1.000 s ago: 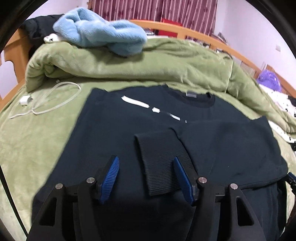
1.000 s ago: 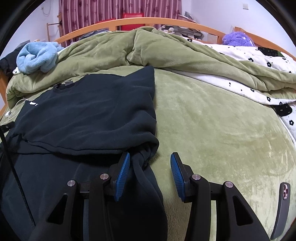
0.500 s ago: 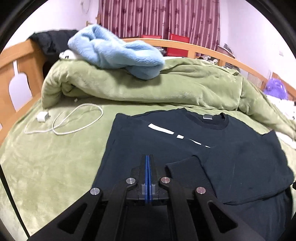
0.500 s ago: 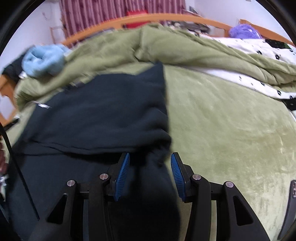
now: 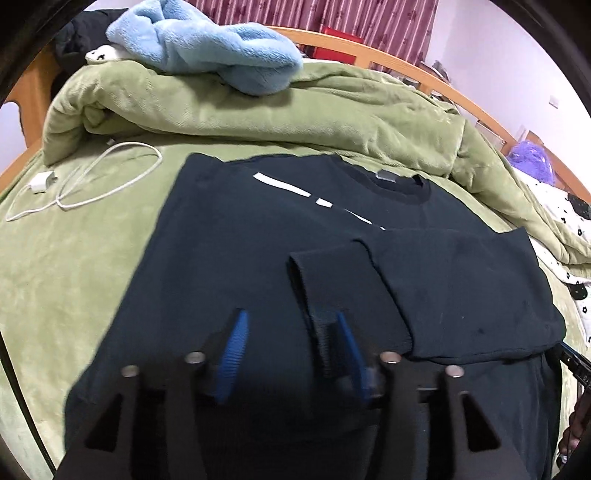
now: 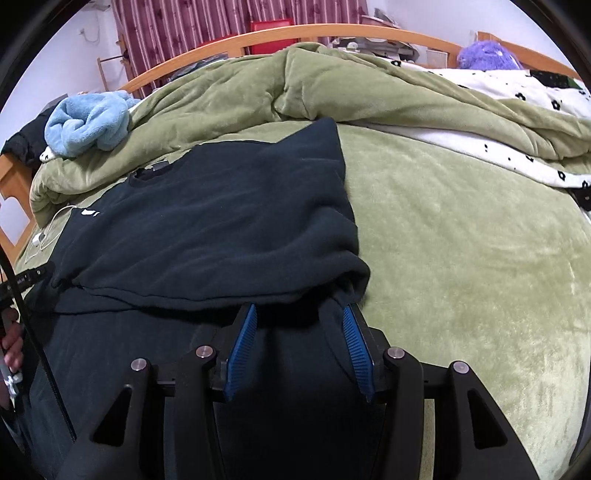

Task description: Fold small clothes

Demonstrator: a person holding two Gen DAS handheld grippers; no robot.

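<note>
A dark navy sweatshirt (image 5: 258,240) lies flat on the green bed, collar far, with a white stripe on its chest. Its right sleeve is folded across the body, and the ribbed cuff (image 5: 332,288) lies near the middle. My left gripper (image 5: 290,332) is open over the lower body, its right finger at the cuff's near end. In the right wrist view the same sweatshirt (image 6: 207,229) shows its folded right side. My right gripper (image 6: 299,321) is open and straddles the fabric at the lower right fold.
A bunched green quilt (image 5: 258,107) lies behind the sweatshirt, with a light blue fleece (image 5: 207,44) on top. A white charger and cable (image 5: 85,181) lie at the left. A white flowered blanket (image 6: 517,110) is at the right. The wooden bed frame (image 6: 295,33) runs behind.
My left gripper was open, shut half a second ago, and is open again over the cuff. My right gripper stayed open and shifted left onto the sweatshirt's lower right fold.
</note>
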